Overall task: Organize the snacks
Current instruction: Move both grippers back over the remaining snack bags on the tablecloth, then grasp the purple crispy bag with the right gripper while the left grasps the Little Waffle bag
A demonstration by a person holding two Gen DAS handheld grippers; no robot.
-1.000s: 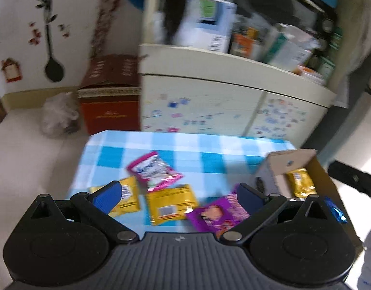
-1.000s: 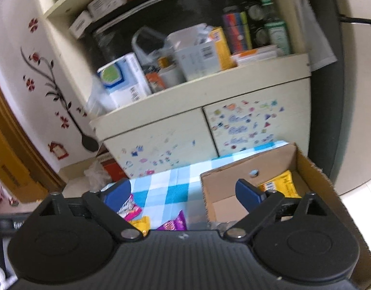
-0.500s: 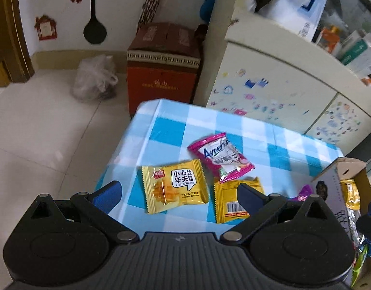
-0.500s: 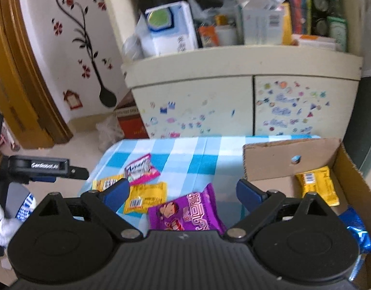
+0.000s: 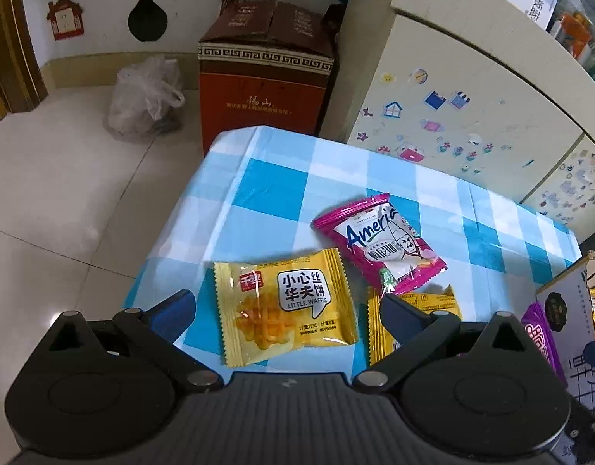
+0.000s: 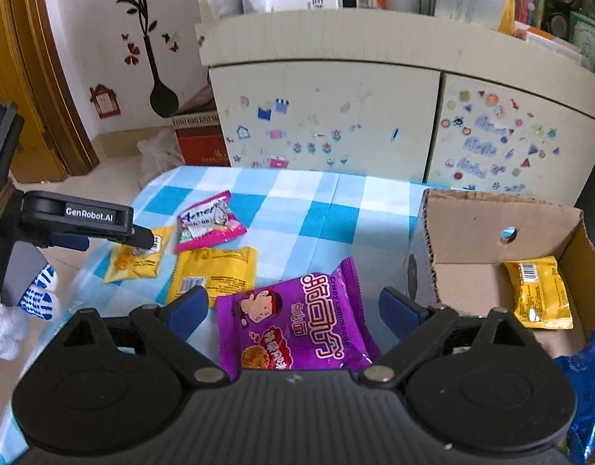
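My left gripper (image 5: 287, 310) is open, its fingers either side of a yellow Little Waffle packet (image 5: 283, 312) on the blue checked tablecloth (image 5: 274, 186). A pink Amerio packet (image 5: 378, 246) and a second yellow packet (image 5: 413, 321) lie to its right. My right gripper (image 6: 293, 308) is open above a purple Crispy Commander packet (image 6: 293, 317). The cardboard box (image 6: 491, 232) at the right holds a yellow packet (image 6: 537, 290) and a blue packet (image 6: 584, 379). The left gripper (image 6: 142, 238) shows in the right wrist view, over the waffle packet (image 6: 132, 263).
A cream cabinet (image 6: 336, 116) with stickers stands behind the table, its shelf crowded with boxes. A red-brown carton (image 5: 264, 73) and a plastic bag (image 5: 146, 100) sit on the tiled floor at the left. The table's left edge (image 5: 173, 224) drops to the floor.
Both grippers tilted down and moved closer to the table. The left one swung left over the waffle packet; the right one came over the purple packet.
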